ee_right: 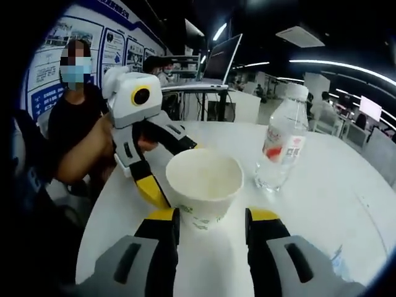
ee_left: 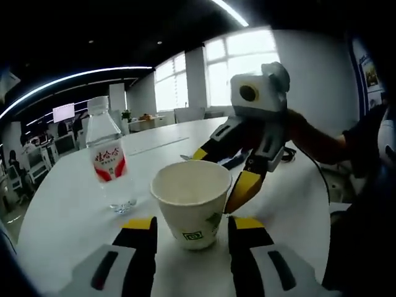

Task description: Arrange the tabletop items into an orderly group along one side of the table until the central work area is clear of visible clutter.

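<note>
Cup point(ee_left: 192, 207) stands empty between both grippers' open fingers, bottle point(ee_left: 107, 154) beside.

Water bottle point(ee_left: 109, 158), standing beyond left fingers point(ee_left: 139, 238), showing red-and-white label with white Chinese characters, too blurred to read. Paper cup point(ee_left: 192, 207) between fingers bearing small green square logo, unreadable. Wall posters point(ee_right: 93, 46): text illegible.

Water bottle point(ee_left: 107, 153) stands near paper cup point(ee_left: 191, 208); bare table point(ee_left: 68, 216) beyond.
</note>
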`<state>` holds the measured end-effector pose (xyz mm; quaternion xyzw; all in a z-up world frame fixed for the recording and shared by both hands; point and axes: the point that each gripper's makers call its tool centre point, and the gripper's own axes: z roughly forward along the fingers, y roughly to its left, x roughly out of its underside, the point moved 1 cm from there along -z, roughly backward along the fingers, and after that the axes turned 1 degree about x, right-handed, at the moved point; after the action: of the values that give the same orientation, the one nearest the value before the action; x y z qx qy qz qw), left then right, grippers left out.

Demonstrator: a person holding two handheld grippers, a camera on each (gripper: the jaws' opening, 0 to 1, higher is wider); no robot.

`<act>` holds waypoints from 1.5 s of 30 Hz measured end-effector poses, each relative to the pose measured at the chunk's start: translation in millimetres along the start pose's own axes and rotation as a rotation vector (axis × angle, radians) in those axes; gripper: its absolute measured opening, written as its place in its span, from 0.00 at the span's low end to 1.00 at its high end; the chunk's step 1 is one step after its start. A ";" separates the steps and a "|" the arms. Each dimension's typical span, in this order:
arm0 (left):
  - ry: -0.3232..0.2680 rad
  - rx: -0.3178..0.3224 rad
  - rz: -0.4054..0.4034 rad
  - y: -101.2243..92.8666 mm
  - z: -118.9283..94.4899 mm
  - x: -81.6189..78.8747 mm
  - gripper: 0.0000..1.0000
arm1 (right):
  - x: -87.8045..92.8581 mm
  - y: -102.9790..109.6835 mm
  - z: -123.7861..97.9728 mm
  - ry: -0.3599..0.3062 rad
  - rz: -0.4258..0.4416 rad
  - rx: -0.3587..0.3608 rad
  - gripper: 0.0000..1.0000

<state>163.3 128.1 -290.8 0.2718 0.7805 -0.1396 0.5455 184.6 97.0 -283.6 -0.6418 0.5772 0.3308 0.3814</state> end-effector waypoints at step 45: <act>-0.030 0.040 0.092 1.4 52.4 -53.6 0.34 | -7.9 -48.5 -46.9 -0.034 -0.003 0.123 0.30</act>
<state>218.5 87.7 -260.2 0.3160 0.7559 -0.1339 0.5576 231.1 62.0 -248.6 -0.6121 0.5890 0.3050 0.4306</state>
